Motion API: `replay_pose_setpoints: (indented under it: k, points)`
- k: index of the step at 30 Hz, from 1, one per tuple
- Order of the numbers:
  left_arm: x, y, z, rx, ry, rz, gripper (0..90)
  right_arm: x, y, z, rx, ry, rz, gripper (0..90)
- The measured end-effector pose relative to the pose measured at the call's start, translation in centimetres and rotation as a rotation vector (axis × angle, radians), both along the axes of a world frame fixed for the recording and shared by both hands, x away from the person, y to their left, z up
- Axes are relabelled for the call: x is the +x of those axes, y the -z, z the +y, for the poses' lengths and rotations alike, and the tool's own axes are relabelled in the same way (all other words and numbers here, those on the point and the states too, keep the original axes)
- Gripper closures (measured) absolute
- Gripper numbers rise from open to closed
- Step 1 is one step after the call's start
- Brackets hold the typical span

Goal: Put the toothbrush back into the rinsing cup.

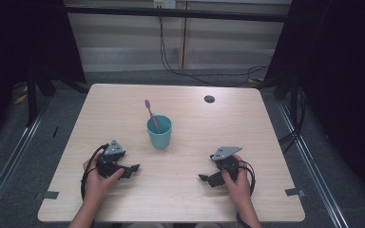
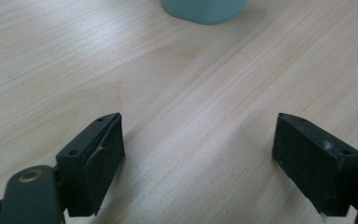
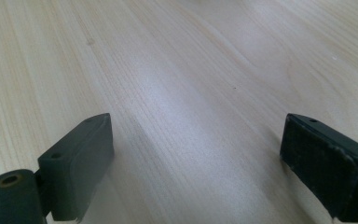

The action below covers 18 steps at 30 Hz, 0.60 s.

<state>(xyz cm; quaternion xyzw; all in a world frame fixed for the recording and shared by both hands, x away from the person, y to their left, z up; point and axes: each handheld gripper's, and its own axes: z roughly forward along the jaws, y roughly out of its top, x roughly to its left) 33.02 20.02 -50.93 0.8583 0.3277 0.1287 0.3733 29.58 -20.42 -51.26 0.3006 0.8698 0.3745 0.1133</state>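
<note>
A teal cup (image 1: 159, 132) stands near the middle of the wooden table (image 1: 247, 123), with a pink toothbrush (image 1: 151, 115) leaning in it, head up and to the left. My left gripper (image 1: 134, 169) rests on the table at the front left, pointing right, below and left of the cup. Its jaws stand wide open with bare wood between them (image 2: 198, 140); the cup's base (image 2: 204, 9) shows at the top of that view. At the front right my right gripper (image 1: 203, 178) lies pointing left, open (image 3: 196, 144), nothing between its jaws.
A small dark round hole (image 1: 209, 99) sits in the tabletop at the back right. Black cables (image 1: 171, 61) hang behind the table's far edge. Dark frames and curtains flank both sides.
</note>
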Motion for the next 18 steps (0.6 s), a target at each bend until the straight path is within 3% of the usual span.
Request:
replay_pose_setpoints:
  k: [18]
  points:
    - [-0.09,0.01,-0.07,0.014,0.009,-0.005,14.7,0.04,0.0,0.0,0.002,-0.003,0.0,8.9]
